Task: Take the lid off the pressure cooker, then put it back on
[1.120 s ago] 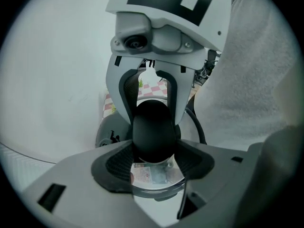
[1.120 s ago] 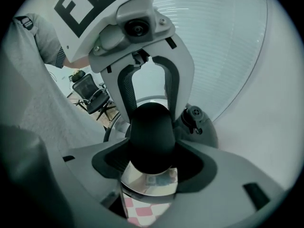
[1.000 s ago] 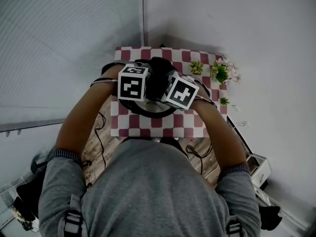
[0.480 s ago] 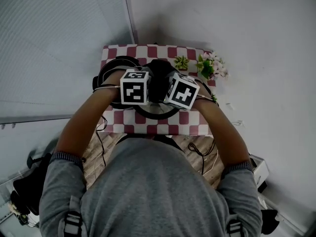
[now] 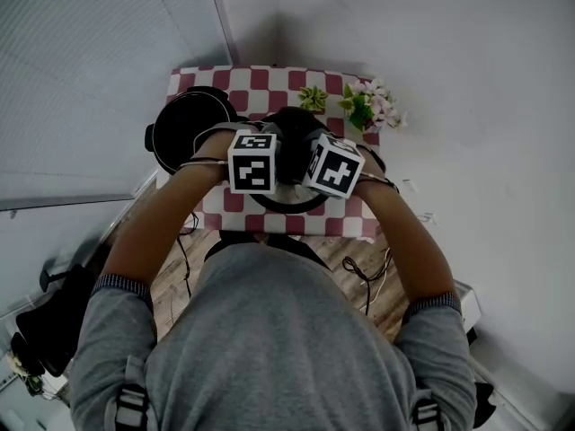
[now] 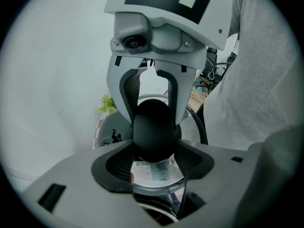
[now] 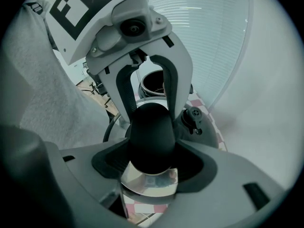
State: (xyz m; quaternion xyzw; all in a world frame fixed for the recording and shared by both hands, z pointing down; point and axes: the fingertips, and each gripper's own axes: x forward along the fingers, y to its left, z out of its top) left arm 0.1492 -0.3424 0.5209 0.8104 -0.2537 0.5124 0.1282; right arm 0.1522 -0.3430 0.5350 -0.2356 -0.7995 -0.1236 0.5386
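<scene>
We look down on a small table [image 5: 269, 81] covered in a red-and-white checked cloth, pushed into a corner between a pale wall [image 5: 449, 61] and window blinds [image 5: 90, 61], with wooden floor [image 5: 359, 285] in front of it. A few little plants [image 5: 364, 106] stand along the table's back right edge. The black pressure cooker pot [image 5: 184, 128] sits uncovered at the left end of the table. Its lid [image 5: 287, 206] is off and lies to the right of the pot, over the middle of the cloth; we cannot tell whether it rests on the cloth or hangs just above it. The two grippers face each other across the lid, both angled steeply downward. The left gripper [image 6: 154, 165] has its ribbed pads closed against the sides of the lid's rounded black handle [image 6: 152, 129], with the shiny lid top and a label just beneath. The right gripper [image 7: 152, 164] clamps the same handle from the opposite side. We see the open pot beyond it.
</scene>
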